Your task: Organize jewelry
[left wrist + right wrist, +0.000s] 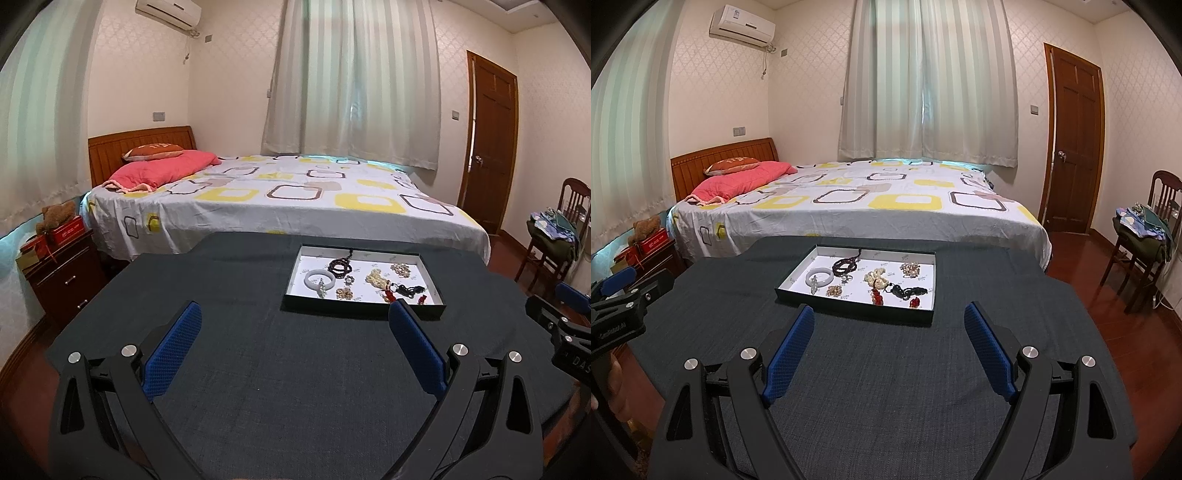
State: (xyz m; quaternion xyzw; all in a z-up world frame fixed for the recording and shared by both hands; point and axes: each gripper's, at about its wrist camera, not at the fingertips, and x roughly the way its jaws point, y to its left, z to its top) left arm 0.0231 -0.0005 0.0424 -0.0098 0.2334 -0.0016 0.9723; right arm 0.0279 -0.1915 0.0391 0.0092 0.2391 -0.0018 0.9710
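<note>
A shallow black box with a white floor (pixel 373 258) (pixel 923 273) lies on the dark cloth table. In it lie a white bangle (pixel 318 280) (pixel 820 277), a dark red bead bracelet (pixel 339 266) (pixel 844 265), a cream bead cluster (pixel 377 277) (pixel 876 277), gold pieces (pixel 400 269) (pixel 911 269), a black bead string (pixel 406 291) (pixel 909 292) and red charms (pixel 876 296). My left gripper (pixel 295 314) is open and empty, near and left of the box. My right gripper (pixel 890 317) is open and empty, just short of the box's near wall.
The dark cloth table (pixel 258 369) (pixel 886 387) ends at a bed (pixel 280 199) behind it. A nightstand with red boxes and a teddy bear (pixel 59 236) stands at left. A chair with clothes (pixel 1145 236) and a wooden door (pixel 1075 140) are at right.
</note>
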